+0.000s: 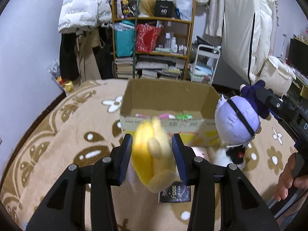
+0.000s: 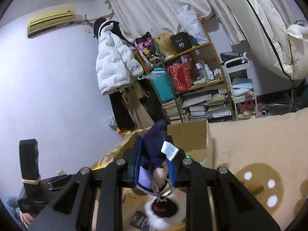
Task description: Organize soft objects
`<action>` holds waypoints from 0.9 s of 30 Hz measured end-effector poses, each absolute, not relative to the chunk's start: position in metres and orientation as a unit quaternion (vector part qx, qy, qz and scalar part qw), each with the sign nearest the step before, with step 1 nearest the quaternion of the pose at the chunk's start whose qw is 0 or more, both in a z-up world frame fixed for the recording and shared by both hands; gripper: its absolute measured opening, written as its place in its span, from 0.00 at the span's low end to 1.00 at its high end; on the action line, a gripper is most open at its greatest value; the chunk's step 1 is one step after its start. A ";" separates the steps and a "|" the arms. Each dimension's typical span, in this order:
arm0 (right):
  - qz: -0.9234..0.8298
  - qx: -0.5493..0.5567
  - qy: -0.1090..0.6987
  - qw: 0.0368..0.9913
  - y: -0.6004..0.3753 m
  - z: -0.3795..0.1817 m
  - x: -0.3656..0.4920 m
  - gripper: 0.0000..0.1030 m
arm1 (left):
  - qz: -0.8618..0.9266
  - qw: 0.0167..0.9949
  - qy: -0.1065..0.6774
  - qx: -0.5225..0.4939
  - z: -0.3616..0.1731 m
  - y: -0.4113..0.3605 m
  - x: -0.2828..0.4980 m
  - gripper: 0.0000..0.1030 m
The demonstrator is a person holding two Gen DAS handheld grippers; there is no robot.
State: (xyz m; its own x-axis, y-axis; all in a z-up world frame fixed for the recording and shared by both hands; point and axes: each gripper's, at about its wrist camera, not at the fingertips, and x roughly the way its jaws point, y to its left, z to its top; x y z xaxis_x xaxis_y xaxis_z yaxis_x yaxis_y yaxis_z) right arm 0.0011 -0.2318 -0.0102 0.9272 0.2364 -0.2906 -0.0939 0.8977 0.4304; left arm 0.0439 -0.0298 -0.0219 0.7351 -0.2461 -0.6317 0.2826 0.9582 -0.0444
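Left gripper (image 1: 152, 150): jaws clamped on soft yellow plush toy (image 1: 152, 154), toy's long axis running along fingers toward open brown cardboard box (image 1: 165, 96). Box lies straight ahead of these jaws, near wall just beyond toy tip; small pink and green items already inside.

Right gripper (image 2: 156, 165): jaws clamped on dark purple body of lilac-headed plush doll (image 1: 237, 119), head hanging down, beside box's right corner on beige flower-pattern fleece blanket (image 1: 57, 134).

Judgement: left hand nearer box opening; short forward carry over near wall, then release.
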 end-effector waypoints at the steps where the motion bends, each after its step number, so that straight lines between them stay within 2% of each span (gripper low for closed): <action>1: 0.086 0.207 0.167 0.960 -0.230 -0.008 0.003 0.24 | -0.141 0.934 0.327 0.030 -0.018 -0.030 0.044 0.38; 6: 0.086 0.195 0.143 0.966 -0.230 0.006 0.007 0.24 | -0.152 0.937 0.313 0.039 -0.005 -0.033 0.051 0.30; 10: 0.086 0.187 0.144 0.968 -0.231 0.008 0.013 0.24 | -0.143 0.923 0.356 0.036 -0.021 -0.032 0.065 0.30; 14: 0.081 0.185 0.159 0.966 -0.232 0.002 0.015 0.24 | -0.151 0.883 0.444 0.012 -0.051 -0.030 0.079 0.32; 15: 0.080 0.183 0.161 0.966 -0.232 0.002 0.016 0.24 | -0.156 0.875 0.459 0.005 -0.056 -0.030 0.081 0.34; 18: 0.078 0.179 0.171 0.966 -0.232 0.000 0.015 0.24 | -0.160 0.854 0.496 0.002 -0.068 -0.032 0.080 0.61; 21: 0.074 0.177 0.189 0.963 -0.232 -0.004 0.015 0.24 | -0.173 0.846 0.504 0.001 -0.072 -0.036 0.074 0.65; 24: 0.071 0.191 0.207 0.957 -0.236 -0.013 0.012 0.24 | -0.187 0.836 0.515 0.010 -0.077 -0.044 0.070 0.81; 27: 0.067 0.196 0.218 0.954 -0.239 -0.018 0.012 0.24 | -0.194 0.823 0.533 0.035 -0.087 -0.059 0.067 0.81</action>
